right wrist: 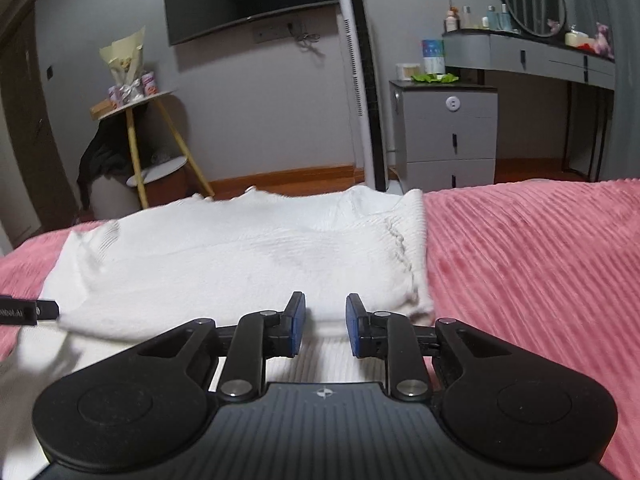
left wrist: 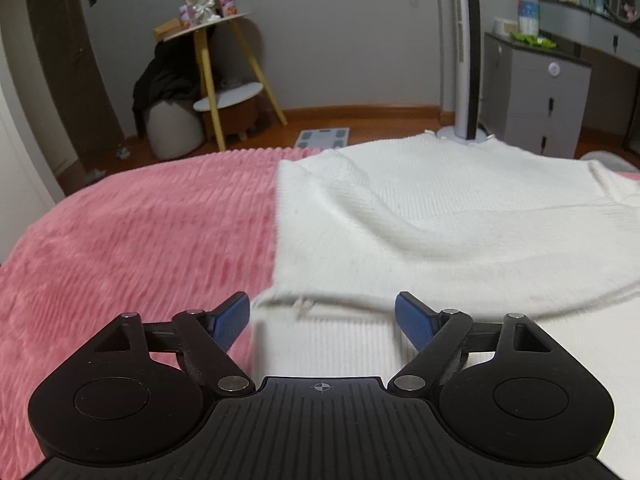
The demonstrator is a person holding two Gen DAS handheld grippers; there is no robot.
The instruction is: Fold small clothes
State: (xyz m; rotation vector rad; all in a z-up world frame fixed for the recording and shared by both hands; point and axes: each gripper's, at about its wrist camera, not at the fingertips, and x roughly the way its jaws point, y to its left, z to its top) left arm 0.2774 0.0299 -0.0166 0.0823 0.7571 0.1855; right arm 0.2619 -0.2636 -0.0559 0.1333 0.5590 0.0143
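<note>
White knit sweater (left wrist: 440, 220) lies flat on the pink ribbed bedspread (left wrist: 132, 232), its folded near edge just beyond both tools. Left gripper (left wrist: 322, 316) hovers over the sweater's near left corner, jaws spread wide with nothing pinched. Right gripper (right wrist: 325, 322) sits over the near right hem, jaws narrowed but parted; fabric lies under the gap, not clamped.

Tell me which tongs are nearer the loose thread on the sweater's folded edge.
Left. The loose thread lies right between the open left tongs; the right tongs are further along the white sweater, near its opposite side.
</note>
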